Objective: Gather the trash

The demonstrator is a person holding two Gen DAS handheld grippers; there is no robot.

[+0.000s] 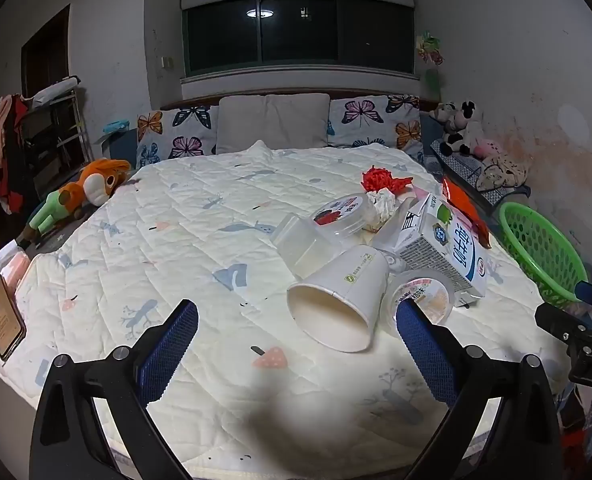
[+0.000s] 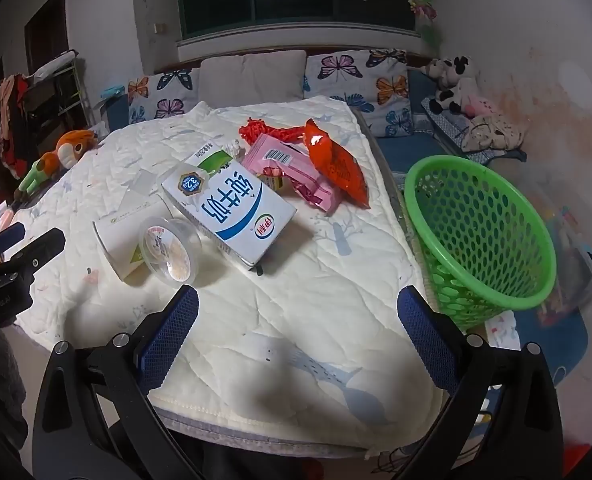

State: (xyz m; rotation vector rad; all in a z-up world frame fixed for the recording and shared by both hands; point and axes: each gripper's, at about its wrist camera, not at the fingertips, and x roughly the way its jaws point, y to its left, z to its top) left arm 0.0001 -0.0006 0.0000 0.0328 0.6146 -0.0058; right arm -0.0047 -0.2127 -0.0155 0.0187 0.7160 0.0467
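- Both claws stand wide apart and grip nothing: the left claw (image 1: pixel 296 344) hangs over the near part of the bed (image 1: pixel 183 216), the right claw (image 2: pixel 298 332) over the bed's near right corner.
- The trash lies in one heap on the quilt. A paper cup (image 1: pixel 338 298) lies on its side with its mouth toward the left claw. A clear lidded tub (image 1: pixel 424 296) sits just beside it, and a milk carton (image 2: pixel 231 216) lies flat behind.
- Further back are a pink packet (image 2: pixel 291 168), an orange snack bag (image 2: pixel 334 164) and some red netting (image 1: pixel 384 180).
- The green basket (image 2: pixel 480 236) stands off the bed's right edge, apparently empty, closest to the right claw.
- Judgement: nothing is collected yet, and the step in hand is the first pick.
- The cup looks easiest for the left claw. Pinch across its rim gently, since thin paper will crush or roll away.
- The right claw would do well with the carton, gripped across its narrow sides, then carried a short way to the basket.
- Clear the front pieces first, so the heap behind does not scatter.
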